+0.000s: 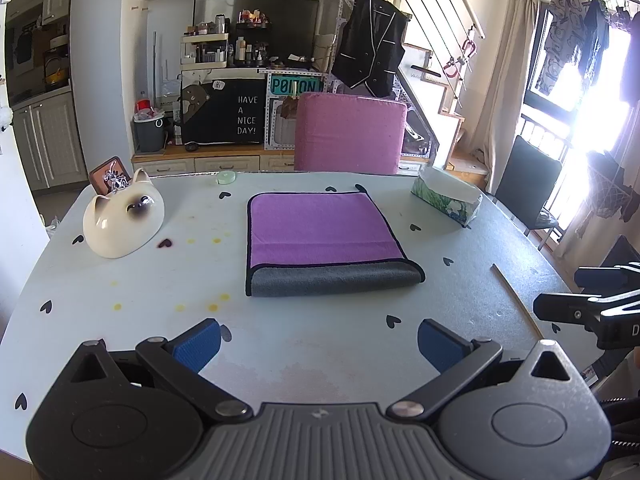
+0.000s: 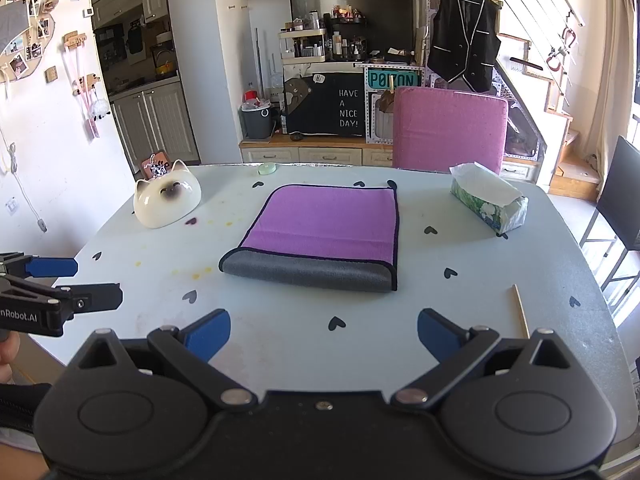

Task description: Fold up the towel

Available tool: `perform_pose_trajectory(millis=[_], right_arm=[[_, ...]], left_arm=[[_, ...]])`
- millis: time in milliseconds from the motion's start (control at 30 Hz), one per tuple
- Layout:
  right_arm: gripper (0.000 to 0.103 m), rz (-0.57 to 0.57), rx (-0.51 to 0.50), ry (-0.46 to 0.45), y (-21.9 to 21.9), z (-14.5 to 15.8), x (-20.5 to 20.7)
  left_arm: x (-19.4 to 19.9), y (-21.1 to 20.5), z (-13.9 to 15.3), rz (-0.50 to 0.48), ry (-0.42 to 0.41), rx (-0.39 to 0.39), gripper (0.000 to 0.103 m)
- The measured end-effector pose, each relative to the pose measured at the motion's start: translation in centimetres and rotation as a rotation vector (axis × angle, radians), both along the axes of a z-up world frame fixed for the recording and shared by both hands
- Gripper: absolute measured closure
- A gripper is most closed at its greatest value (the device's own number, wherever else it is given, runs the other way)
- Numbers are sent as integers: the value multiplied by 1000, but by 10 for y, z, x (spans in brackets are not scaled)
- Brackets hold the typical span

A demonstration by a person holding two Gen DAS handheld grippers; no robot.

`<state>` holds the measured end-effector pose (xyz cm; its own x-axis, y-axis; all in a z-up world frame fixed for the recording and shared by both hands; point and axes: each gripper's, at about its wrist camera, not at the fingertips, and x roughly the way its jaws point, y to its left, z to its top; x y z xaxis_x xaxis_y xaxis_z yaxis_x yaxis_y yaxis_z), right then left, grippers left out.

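A purple towel (image 1: 320, 226) with a grey underside and dark trim lies folded flat in the middle of the pale table (image 1: 120, 280); a grey strip shows along its near edge. It also shows in the right wrist view (image 2: 328, 220). My left gripper (image 1: 318, 344) is open and empty, held back from the towel's near edge. My right gripper (image 2: 324, 336) is open and empty, also short of the near edge. Each gripper shows in the other's view, the right one (image 1: 592, 300) at the right edge and the left one (image 2: 68, 280) at the left edge.
A white ceramic cat (image 1: 122, 218) sits at the table's far left. A tissue box (image 1: 448, 196) stands at the far right. A thin wooden stick (image 2: 520, 310) lies near the right edge. A small green disc (image 1: 226, 177) lies at the far edge. A pink chair (image 1: 348, 136) stands behind the table.
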<state>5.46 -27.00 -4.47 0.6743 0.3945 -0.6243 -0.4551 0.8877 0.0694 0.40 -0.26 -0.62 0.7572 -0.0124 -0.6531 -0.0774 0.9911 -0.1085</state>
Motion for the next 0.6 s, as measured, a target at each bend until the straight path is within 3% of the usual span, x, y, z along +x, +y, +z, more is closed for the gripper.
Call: perform_pose_trajectory(millis=[600], right_arm=[[3,-3,6,11,-3,-11,10]], left_arm=[[6,1,-2,-14,5,1,0]])
